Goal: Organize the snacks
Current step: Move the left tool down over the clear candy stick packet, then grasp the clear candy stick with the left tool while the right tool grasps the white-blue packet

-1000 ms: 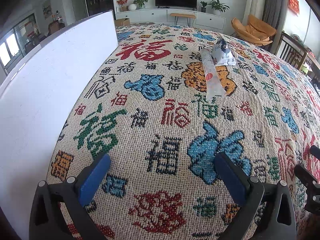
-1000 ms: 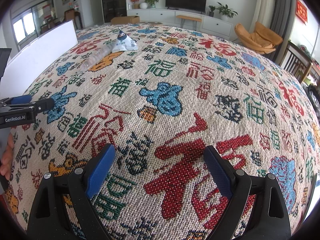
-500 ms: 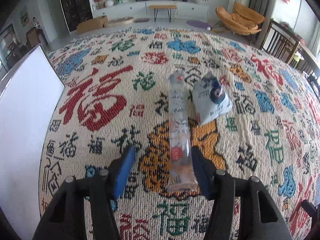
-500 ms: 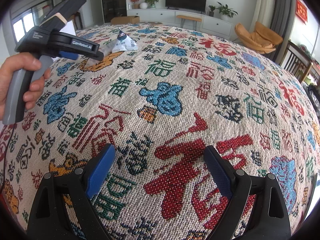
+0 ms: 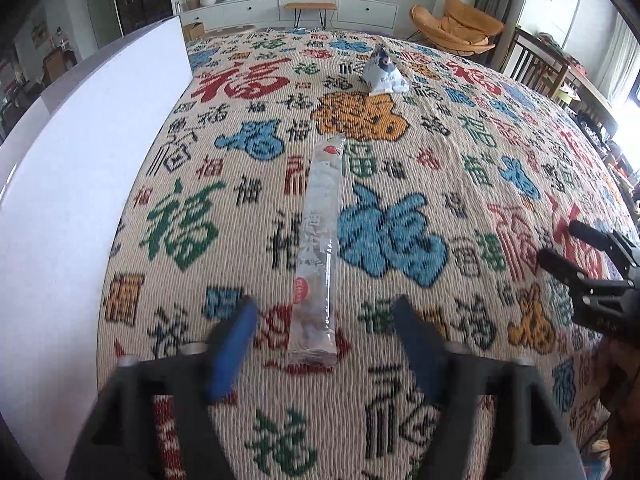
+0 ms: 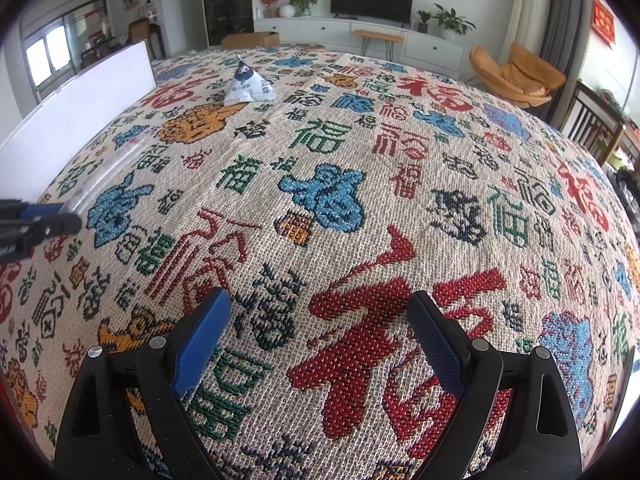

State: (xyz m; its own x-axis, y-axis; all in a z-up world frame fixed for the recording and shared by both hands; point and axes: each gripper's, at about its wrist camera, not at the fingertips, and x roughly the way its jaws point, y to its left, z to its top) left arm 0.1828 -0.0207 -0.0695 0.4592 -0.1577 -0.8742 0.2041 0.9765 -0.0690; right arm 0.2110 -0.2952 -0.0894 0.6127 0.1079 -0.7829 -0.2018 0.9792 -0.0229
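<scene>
Lying flat on the cloth (image 5: 460, 160), the stick pack (image 5: 318, 240) has its near end between my left gripper's (image 5: 324, 344) opening jaws, untouched. A pyramid pouch (image 5: 382, 74) stands farther away. My right gripper (image 6: 320, 340) hangs spread and empty. A white board (image 5: 80, 160) stands left.

white board (image 5: 80, 168) walls left (upright), cloth (image 6: 360, 168) open

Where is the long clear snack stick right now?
In the left wrist view the long clear snack stick lies flat on the patterned tablecloth, its near end between the opening left hand-held gripper fingers, untouched; the white board stands left.
</scene>
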